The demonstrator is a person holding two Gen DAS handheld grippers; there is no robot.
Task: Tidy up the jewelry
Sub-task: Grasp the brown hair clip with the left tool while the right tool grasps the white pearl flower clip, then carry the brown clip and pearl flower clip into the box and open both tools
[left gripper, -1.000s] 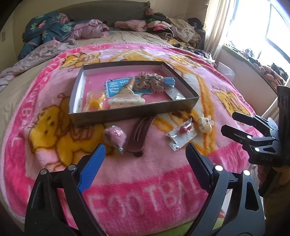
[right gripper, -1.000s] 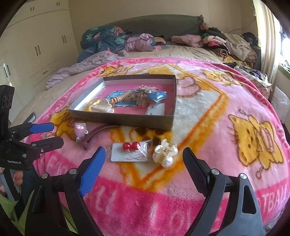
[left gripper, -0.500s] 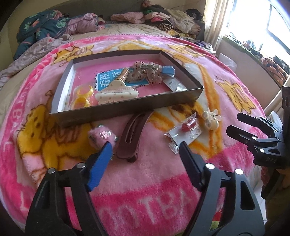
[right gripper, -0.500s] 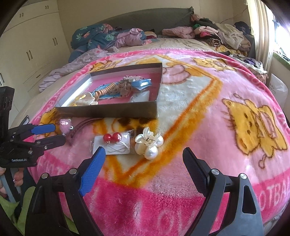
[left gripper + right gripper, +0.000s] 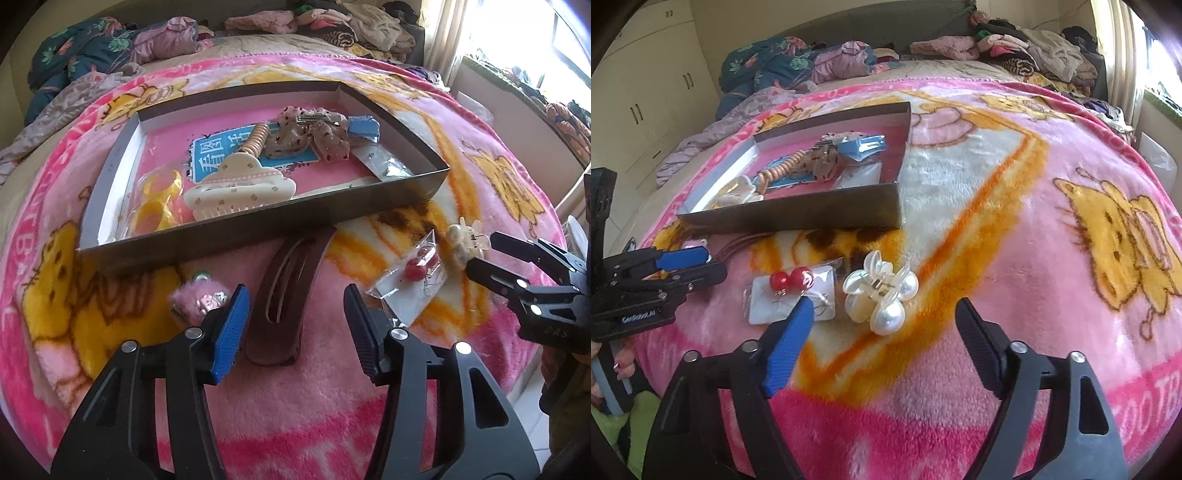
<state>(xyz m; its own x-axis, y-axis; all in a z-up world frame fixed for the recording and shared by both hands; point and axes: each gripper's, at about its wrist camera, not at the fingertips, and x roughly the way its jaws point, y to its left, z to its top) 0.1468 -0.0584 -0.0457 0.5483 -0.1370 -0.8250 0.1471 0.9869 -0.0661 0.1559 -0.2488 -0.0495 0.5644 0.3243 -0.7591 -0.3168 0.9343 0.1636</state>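
Observation:
A brown barrette (image 5: 284, 295) lies on the pink blanket in front of the grey box (image 5: 258, 230). My left gripper (image 5: 295, 295) straddles it, jaws closing, pads clear of it. A fuzzy pink clip (image 5: 195, 299) sits just outside its blue finger. In the right wrist view a pearl claw clip (image 5: 879, 291) lies between the closing jaws of my right gripper (image 5: 884, 306), untouched. A bag of red earrings (image 5: 790, 291) lies by the blue fingertip. The box (image 5: 798, 214) holds a cream claw clip (image 5: 240, 184), a bow (image 5: 314, 136) and other pieces.
Heaped clothes (image 5: 332, 22) and bedding (image 5: 92, 51) cover the far end of the bed. A window (image 5: 517, 33) is at the right and cupboards (image 5: 639, 92) at the left. Each gripper shows in the other's view, the left gripper (image 5: 714, 263) and the right gripper (image 5: 482, 251).
Both grippers have sunk toward the blanket and narrowed. The left one now has the brown barrette between its jaws, the right one the pearl clip.

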